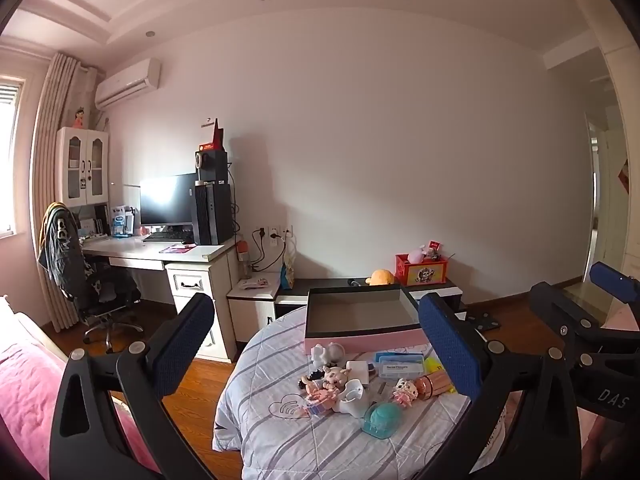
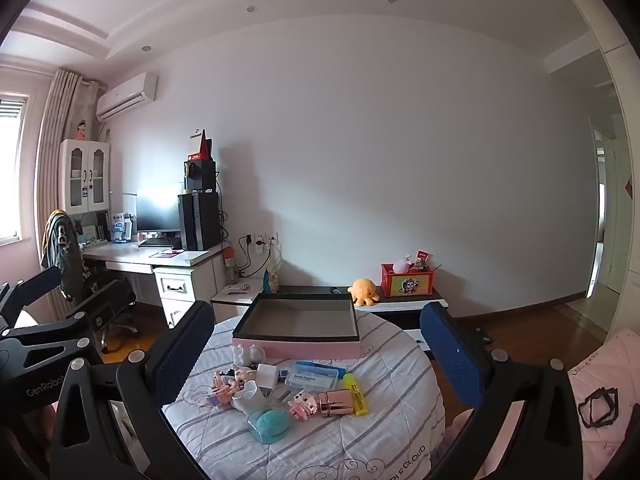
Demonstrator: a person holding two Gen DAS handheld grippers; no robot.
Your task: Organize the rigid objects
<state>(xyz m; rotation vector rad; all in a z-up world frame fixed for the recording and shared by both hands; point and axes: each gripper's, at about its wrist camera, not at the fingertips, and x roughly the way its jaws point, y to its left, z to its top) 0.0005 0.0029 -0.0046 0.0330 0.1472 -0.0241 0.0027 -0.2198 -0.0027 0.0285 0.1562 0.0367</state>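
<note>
Two grippers are held side by side above a round table [image 2: 360, 452] draped in a striped quilt, the left gripper [image 1: 320, 344] and right gripper [image 2: 316, 348] both spread wide with nothing between their blue pads. Small rigid objects are seen scattered ahead of the fingers: figurines [image 2: 236, 380], a teal cap case [image 2: 270, 424], a rose-gold cylinder [image 2: 336, 402], a yellow highlighter [image 2: 354, 394] and a blue floss box [image 2: 314, 376]. Just beyond them an open pink box [image 2: 304, 330] is seen, empty.
</note>
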